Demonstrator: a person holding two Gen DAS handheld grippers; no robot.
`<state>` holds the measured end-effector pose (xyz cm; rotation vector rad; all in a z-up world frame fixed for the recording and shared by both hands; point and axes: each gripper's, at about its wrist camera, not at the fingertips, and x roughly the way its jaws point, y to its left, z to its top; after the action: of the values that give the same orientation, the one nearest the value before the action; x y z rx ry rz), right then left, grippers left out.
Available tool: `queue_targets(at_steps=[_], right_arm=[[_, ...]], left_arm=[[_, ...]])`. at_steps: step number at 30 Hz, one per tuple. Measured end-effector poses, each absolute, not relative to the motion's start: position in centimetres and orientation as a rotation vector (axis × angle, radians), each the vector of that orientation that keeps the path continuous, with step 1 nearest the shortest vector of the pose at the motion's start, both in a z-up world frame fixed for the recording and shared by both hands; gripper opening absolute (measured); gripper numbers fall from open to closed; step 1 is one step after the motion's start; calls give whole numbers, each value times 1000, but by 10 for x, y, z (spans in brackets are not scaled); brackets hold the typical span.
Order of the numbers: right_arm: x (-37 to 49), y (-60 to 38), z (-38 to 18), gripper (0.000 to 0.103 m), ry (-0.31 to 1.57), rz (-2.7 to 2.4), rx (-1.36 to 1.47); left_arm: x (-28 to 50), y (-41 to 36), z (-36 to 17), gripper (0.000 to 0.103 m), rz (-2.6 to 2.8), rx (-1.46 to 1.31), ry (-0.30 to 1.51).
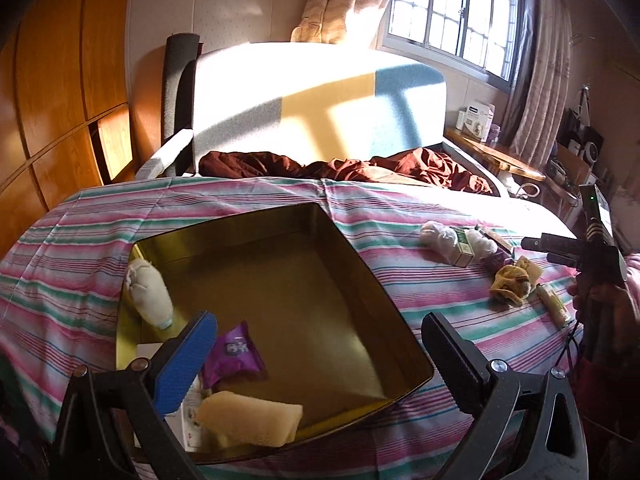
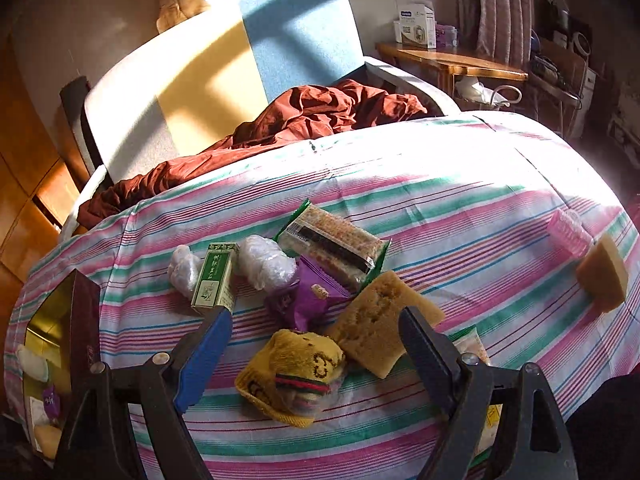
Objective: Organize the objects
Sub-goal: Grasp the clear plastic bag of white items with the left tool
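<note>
Hovering above the loose pile on the striped sheet (image 2: 460, 216), the right gripper (image 2: 316, 344) has its fingers spread wide with nothing between the pads. The yellow knitted sock bundle (image 2: 292, 376) lies directly below the gap, touching the tan sponge (image 2: 380, 328) on its right and close to the purple wrapper (image 2: 308, 296) behind it.

Risk 1: a closing stroke on the sock bundle may also catch the sponge corner or the wrapper edge, because all three crowd together. A double pick would likely shed one item on the way.

Risk 2: the knitted bundle is soft and loosely folded. A shallow pinch may take only an outer fold, letting the bundle unroll and hang.

Risk 3: the sheet is slack. Fingers driven too low may gather cloth and drag the green box (image 2: 214, 280) and the clear plastic wads (image 2: 264, 262) out of place.

The left gripper (image 1: 320, 360) is likewise spread and empty, held over the near edge of the gold tin (image 1: 240, 236). The tin already contains a white rolled sock (image 1: 148, 292), a purple packet (image 1: 234, 354) and a yellow sponge (image 1: 248, 420), all crowded at the near-left side.

Risk 4: a further item released there may land on these and roll over the rim. The far half of the tin floor is bare and offers a safer drop zone.
</note>
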<state>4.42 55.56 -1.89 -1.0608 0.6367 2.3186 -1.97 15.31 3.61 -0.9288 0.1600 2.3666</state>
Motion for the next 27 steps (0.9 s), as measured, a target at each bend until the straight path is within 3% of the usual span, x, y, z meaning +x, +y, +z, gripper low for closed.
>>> queue_targets(at_steps=[9, 17, 24, 27], right_arm=[[44, 552, -20, 87, 683, 2360, -1081], [53, 562, -20, 87, 813, 2371, -1051], [50, 562, -22, 87, 856, 2400, -1072], [50, 562, -23, 87, 873, 2407, -1078]], left_arm=[[-58, 268, 42, 103, 2128, -1085, 39], [-112, 351, -9, 95, 2050, -1381, -44], [-149, 405, -45, 95, 2021, -1501, -81], [-160, 423, -54, 88, 2035, -1505, -62]])
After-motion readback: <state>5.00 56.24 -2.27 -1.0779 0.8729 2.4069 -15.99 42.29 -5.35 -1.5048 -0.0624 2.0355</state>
